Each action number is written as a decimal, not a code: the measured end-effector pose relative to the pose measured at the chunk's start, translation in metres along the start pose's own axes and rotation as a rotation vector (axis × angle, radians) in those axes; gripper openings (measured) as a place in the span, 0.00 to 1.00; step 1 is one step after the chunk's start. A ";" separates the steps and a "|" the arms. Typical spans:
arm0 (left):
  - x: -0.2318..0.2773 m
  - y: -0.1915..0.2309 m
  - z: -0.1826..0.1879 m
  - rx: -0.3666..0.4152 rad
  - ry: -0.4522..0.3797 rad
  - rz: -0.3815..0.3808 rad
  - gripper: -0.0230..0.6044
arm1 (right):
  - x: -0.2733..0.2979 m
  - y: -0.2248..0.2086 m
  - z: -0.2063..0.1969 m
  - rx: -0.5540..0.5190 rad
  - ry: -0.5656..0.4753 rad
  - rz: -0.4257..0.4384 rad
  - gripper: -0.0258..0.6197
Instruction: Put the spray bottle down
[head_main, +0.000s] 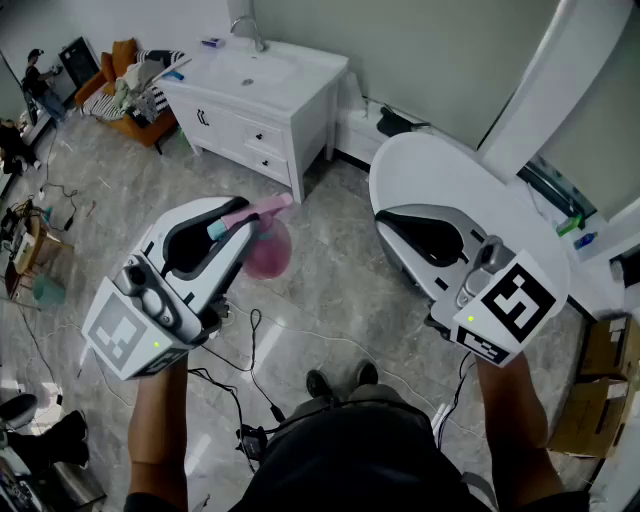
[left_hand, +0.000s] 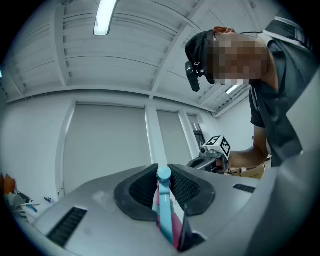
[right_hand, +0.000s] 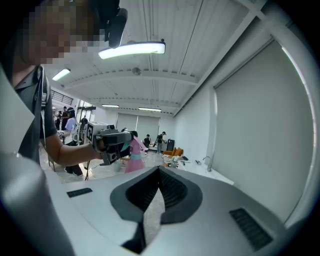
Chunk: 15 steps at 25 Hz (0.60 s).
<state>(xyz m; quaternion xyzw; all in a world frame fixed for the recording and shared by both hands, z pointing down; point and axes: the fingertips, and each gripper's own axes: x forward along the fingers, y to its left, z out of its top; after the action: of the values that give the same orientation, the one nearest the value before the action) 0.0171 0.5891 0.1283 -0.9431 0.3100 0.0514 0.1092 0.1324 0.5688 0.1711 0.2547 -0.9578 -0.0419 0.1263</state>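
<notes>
The spray bottle (head_main: 268, 250) is pink with a teal trigger head. It hangs in the air over the marble floor, with my left gripper (head_main: 240, 215) shut on its neck. In the left gripper view the teal nozzle and pink neck of the bottle (left_hand: 164, 205) sit pinched between the black pads of the left gripper (left_hand: 163, 175). My right gripper (head_main: 385, 225) is to the right, with nothing in it. In its own view the right gripper (right_hand: 159, 170) has its tips together. The bottle (right_hand: 134, 157) shows there too, below the left gripper (right_hand: 107, 142).
A white vanity cabinet with a sink (head_main: 255, 100) stands ahead. An orange sofa with clutter (head_main: 120, 80) is at the far left. Black cables (head_main: 250, 380) trail over the floor by my feet. Cardboard boxes (head_main: 600, 390) are at the right edge.
</notes>
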 end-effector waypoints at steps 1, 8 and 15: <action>0.001 -0.001 0.003 -0.007 -0.016 -0.005 0.13 | 0.000 0.000 0.000 0.000 0.002 -0.002 0.05; 0.002 0.000 0.004 -0.026 -0.070 -0.022 0.13 | 0.005 0.002 -0.005 -0.008 0.008 -0.012 0.05; 0.023 0.022 -0.016 -0.023 -0.015 -0.002 0.13 | 0.014 -0.028 -0.003 0.020 -0.047 0.013 0.06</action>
<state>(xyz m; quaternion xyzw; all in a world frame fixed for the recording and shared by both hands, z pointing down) 0.0230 0.5544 0.1365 -0.9442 0.3075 0.0621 0.1006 0.1350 0.5371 0.1731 0.2484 -0.9626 -0.0375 0.1014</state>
